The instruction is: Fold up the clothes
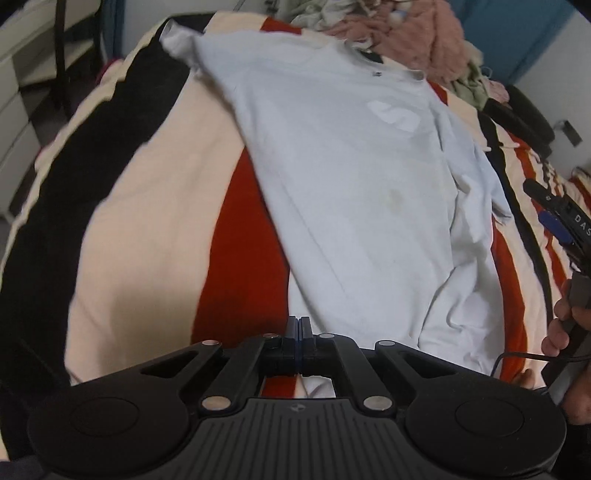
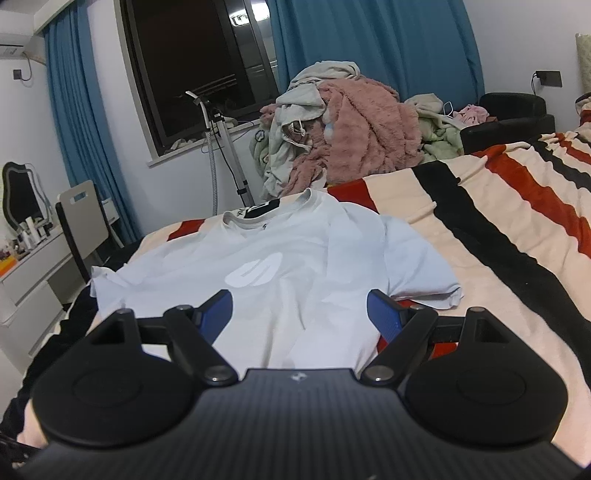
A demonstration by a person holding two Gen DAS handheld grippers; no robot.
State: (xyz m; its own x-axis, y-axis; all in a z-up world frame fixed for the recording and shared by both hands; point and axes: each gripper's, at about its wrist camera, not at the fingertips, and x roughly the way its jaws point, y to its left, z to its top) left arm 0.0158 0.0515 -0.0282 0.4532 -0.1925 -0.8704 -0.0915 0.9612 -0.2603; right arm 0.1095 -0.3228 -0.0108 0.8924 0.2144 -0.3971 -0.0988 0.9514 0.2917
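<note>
Left wrist view
Left claw (image 1: 299, 325): clenched at 6 o'clock, blue pads pressed together at the T-shirt's hem edge; whether cloth is pinched between them cannot be told.
T-shirt (image 1: 354, 192): pale blue, spread flat on the bed, collar toward 12 o'clock, hem toward 6 o'clock, white logo (image 1: 394, 116) at 1 o'clock.
Blanket (image 1: 147, 229): cream, red and black stripes, under the shirt.
Right claw (image 1: 554, 218): at 3 o'clock, only partly in frame, beside the shirt's edge.
Clothes pile (image 1: 406, 33): pink and grey, at 12 o'clock beyond the collar.

Right wrist view
Right claw (image 2: 299, 314): released, blue fingers (image 2: 218, 310) wide apart, over the shirt's lower part.
T-shirt (image 2: 295, 258): centre, collar toward 12 o'clock, one sleeve at 3 o'clock.
Clothes pile (image 2: 340, 129): at 12 o'clock.
Curtains (image 2: 369, 40): blue, around a dark window (image 2: 199, 70).
Chair (image 2: 83, 218): at 9 o'clock.
</note>
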